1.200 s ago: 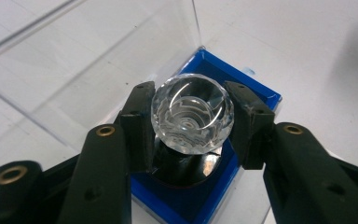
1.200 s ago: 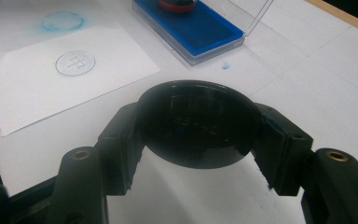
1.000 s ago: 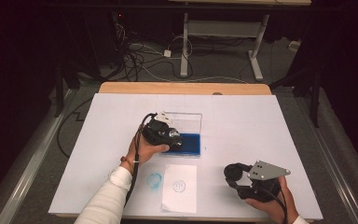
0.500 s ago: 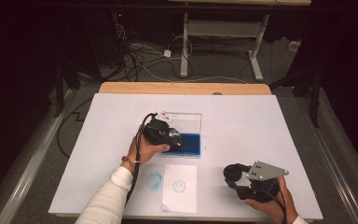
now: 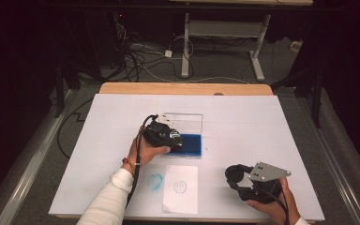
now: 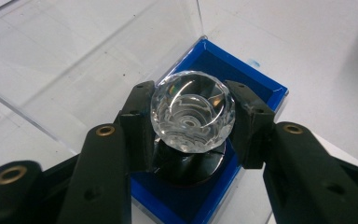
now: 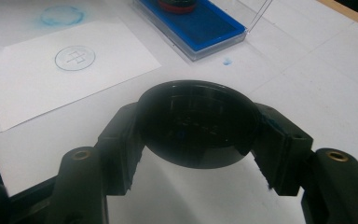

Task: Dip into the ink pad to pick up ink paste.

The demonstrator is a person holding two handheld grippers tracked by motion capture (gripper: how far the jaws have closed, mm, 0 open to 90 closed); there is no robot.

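A stamp with a faceted clear crystal knob (image 6: 192,111) stands with its dark base on the blue ink pad (image 6: 261,88) of a box with an upright clear lid (image 5: 185,123). My left gripper (image 6: 193,128) is shut on the knob, one pad pressed to each side; in the high view it (image 5: 177,142) sits over the pad's left end. My right gripper (image 7: 198,135) is shut on a round black cap (image 7: 198,123), held low over the white table near the front right (image 5: 235,176). The stamp's red-rimmed base (image 7: 177,5) shows on the ink pad (image 7: 205,28).
A white paper sheet (image 5: 180,187) bearing a faint round stamped mark lies at the table's front, between the hands. A blue ring smudge (image 5: 155,181) marks the table to its left, and a small blue spot (image 7: 226,61) sits beside the box. A wooden edge (image 5: 183,88) borders the far side.
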